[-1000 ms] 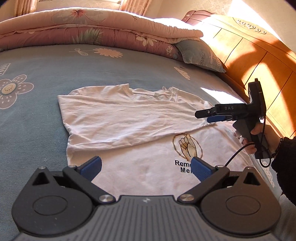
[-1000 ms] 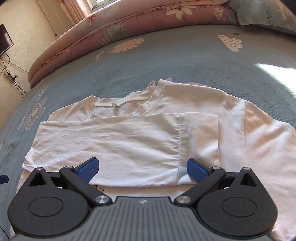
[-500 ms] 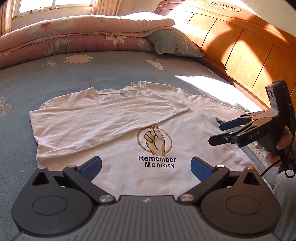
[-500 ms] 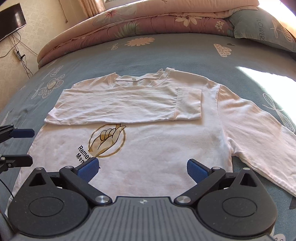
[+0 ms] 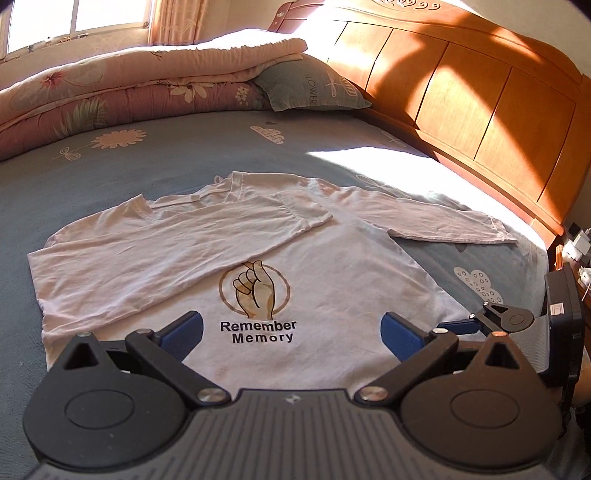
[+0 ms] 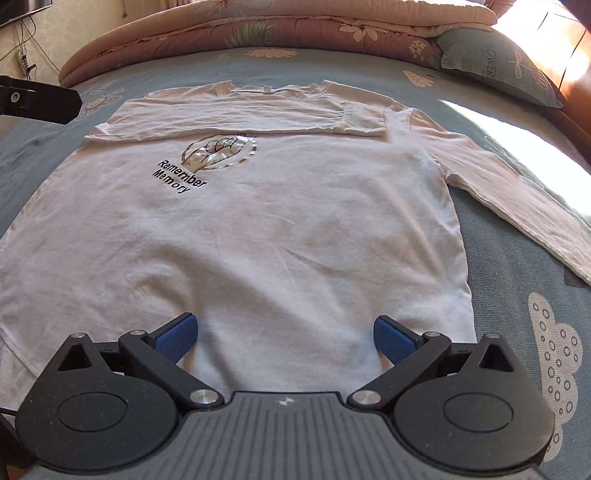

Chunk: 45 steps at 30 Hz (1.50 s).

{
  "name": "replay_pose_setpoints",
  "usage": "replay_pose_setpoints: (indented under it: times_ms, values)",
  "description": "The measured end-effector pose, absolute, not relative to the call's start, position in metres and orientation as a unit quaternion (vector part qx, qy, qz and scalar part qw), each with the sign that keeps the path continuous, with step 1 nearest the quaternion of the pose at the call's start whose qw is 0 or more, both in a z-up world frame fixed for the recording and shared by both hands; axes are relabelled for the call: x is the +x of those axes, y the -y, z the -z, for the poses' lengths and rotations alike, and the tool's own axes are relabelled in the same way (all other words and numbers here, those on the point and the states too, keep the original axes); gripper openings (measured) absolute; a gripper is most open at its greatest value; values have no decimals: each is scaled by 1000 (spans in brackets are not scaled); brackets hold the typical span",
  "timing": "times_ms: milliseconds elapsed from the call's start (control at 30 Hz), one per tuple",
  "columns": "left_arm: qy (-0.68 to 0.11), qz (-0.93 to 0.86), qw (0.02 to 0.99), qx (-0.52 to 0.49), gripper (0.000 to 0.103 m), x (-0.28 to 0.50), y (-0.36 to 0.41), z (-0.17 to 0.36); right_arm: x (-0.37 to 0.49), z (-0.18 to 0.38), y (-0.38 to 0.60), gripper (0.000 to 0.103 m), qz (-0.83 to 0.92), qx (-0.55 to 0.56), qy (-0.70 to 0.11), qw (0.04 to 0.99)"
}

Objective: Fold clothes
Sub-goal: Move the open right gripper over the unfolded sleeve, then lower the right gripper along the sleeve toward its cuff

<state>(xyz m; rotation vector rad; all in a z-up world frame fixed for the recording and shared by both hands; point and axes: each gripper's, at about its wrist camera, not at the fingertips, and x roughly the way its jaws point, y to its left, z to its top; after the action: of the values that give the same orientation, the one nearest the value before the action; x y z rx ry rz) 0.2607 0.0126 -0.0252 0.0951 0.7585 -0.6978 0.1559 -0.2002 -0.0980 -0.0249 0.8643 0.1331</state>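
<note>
A white long-sleeved shirt [image 6: 280, 221] lay face up on a blue bedspread [image 5: 192, 155] patterned with flowers and clouds, its chest print of a hand [image 5: 255, 291] above the words "Remember Memory" facing the cameras. One sleeve [image 5: 166, 240] was folded flat across the chest, its cuff ending near the opposite shoulder; the other sleeve [image 6: 517, 199] stretched out over the bedspread toward the sunlit side of the bed. The left gripper [image 5: 291, 328] hung above the hem with its blue-padded fingers [image 5: 183, 330] spread wide and nothing between them. The right gripper [image 6: 286, 334] was likewise wide open and empty over the lower hem. Bare bedspread lay all around the shirt, broadest beyond the collar. A rolled floral quilt [image 5: 122, 92] and a grey-green pillow [image 5: 310, 90] sat at the far edge, well apart from the shirt.

The hem nearest the cameras was hidden behind both gripper bodies, and the shirt's left edge ran out of the right wrist view. The left wrist view alone showed the wooden headboard [image 5: 480, 92] and the window [image 5: 74, 22], plus the right gripper from the side at the frame's right edge, where its finger gap could not be made out. The right wrist view alone showed wall cables [image 6: 26, 55] and a dark bar at its left edge, too cropped to identify.
</note>
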Motion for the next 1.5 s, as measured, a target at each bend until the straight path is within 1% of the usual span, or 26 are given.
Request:
replay_pose_setpoints:
  times_ms: [67, 167, 233, 433, 533, 700, 800, 933, 1000, 1067, 1267, 1367, 1500]
  values:
    - [-362, 338, 868, 48, 102, 259, -8, 25, 149, 101, 201, 103, -64, -19, -403, 913]
    - [-363, 340, 866, 48, 102, 258, -2, 26, 153, 95, 204, 103, -54, -7, -422, 905]
    - [-369, 335, 866, 49, 102, 260, 1, 29, 155, 88, 211, 103, -49, 22, -428, 902]
    - [-386, 320, 865, 36, 102, 273, 8, 39, 182, 61, 273, 103, -15, 99, -377, 921]
    - [-397, 320, 860, 31, 102, 280, 12, 48, 206, 50, 326, 103, 20, 171, -345, 923]
    - [-416, 313, 853, 36, 102, 289, 21, 68, 228, 58, 402, 103, 34, 289, -301, 908]
    - [-427, 308, 849, 42, 102, 293, 26, 78, 248, 67, 426, 103, 41, 311, -294, 903]
    - [-437, 307, 845, 43, 102, 296, 29, 88, 264, 89, 444, 103, 75, 306, -320, 893]
    - [-442, 309, 841, 39, 102, 298, 30, 92, 255, 98, 459, 103, 78, 313, -318, 892]
    - [-441, 315, 840, 31, 102, 298, 29, 93, 240, 94, 470, 103, 92, 324, -311, 889]
    - [-407, 335, 850, 18, 102, 290, 30, 82, 169, 82, 510, 103, 136, 389, -236, 880]
    - [-392, 344, 853, 15, 102, 286, 32, 78, 141, 93, 530, 103, 169, 420, -213, 866]
    - [-391, 346, 852, 20, 102, 285, 36, 81, 117, 114, 551, 103, 189, 475, -186, 839]
